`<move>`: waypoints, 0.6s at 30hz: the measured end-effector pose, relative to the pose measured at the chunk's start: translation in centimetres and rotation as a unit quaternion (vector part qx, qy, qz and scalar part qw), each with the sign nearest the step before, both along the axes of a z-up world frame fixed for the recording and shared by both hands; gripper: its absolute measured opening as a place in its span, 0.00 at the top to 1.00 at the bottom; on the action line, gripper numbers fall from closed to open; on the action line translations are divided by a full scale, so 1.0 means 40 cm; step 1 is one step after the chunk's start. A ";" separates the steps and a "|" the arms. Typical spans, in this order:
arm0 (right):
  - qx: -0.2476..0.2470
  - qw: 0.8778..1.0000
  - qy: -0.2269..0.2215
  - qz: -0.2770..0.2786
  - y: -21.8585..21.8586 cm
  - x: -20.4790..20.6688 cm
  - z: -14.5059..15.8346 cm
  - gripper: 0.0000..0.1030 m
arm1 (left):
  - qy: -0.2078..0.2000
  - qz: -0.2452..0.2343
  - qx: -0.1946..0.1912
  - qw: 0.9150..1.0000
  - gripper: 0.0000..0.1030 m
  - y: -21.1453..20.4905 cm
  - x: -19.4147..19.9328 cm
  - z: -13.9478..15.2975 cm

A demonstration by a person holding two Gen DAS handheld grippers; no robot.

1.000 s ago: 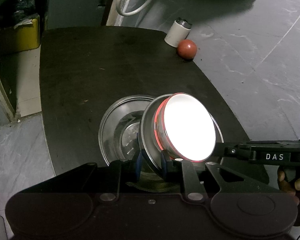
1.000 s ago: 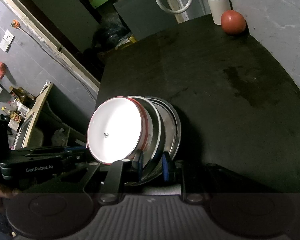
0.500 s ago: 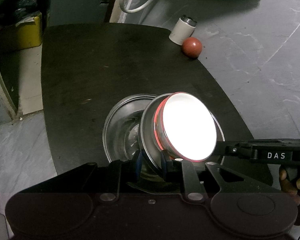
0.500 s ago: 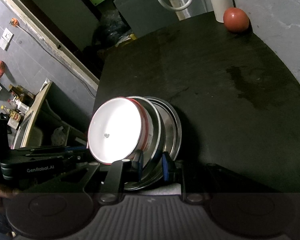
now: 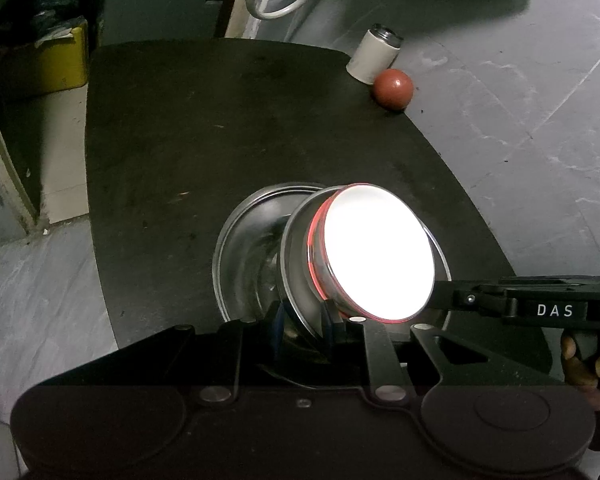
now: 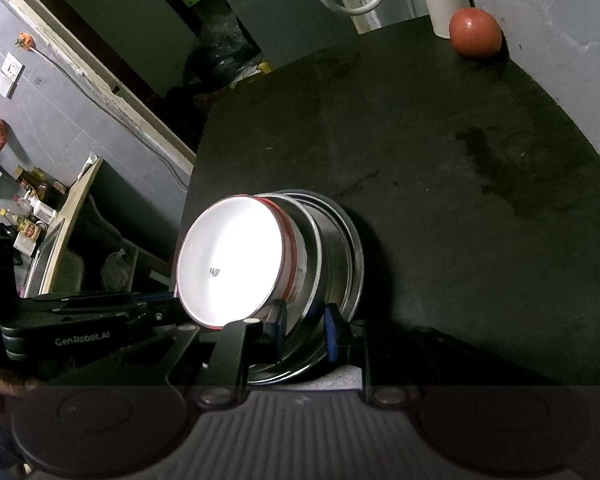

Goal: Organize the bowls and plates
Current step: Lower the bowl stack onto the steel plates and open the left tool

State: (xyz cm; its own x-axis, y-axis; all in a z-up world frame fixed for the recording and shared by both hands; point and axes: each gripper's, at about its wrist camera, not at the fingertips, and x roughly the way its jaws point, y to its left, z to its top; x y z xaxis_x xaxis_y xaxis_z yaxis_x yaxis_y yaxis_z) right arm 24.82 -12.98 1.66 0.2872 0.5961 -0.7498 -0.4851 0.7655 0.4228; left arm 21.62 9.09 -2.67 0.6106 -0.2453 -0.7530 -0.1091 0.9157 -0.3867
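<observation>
Gripping opposite rims, the left gripper [image 5: 303, 326] and the right gripper [image 6: 303, 330] each pinch the nested stack: a white bowl [image 5: 378, 254] with a red band inside a steel bowl [image 5: 300, 256] over a steel plate [image 5: 246, 248], near the table's [image 5: 220, 128] front edge. Both jaws stand nearly closed on thin rims. Polished steel looks slippery, and the white bowl probably chips; rim holds seem best.

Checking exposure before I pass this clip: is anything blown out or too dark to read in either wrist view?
Left wrist view: the white bowl is blown out to a featureless glare, and the dark table is dim. Right wrist view: the bowl's inside is overexposed too, though a small mark shows; the steel plates stay readable.
</observation>
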 end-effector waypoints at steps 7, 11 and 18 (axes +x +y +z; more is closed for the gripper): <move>0.000 1.000 0.001 0.004 0.009 0.003 -0.002 0.78 | 0.002 0.005 0.001 1.000 0.80 0.002 0.001 -0.002; 0.000 1.000 0.000 0.007 0.013 0.003 -0.003 0.78 | 0.003 0.008 0.001 1.000 0.80 0.002 0.001 -0.003; 0.000 1.000 0.002 0.010 0.021 0.010 -0.009 0.78 | 0.008 0.011 0.001 1.000 0.80 0.005 0.005 -0.008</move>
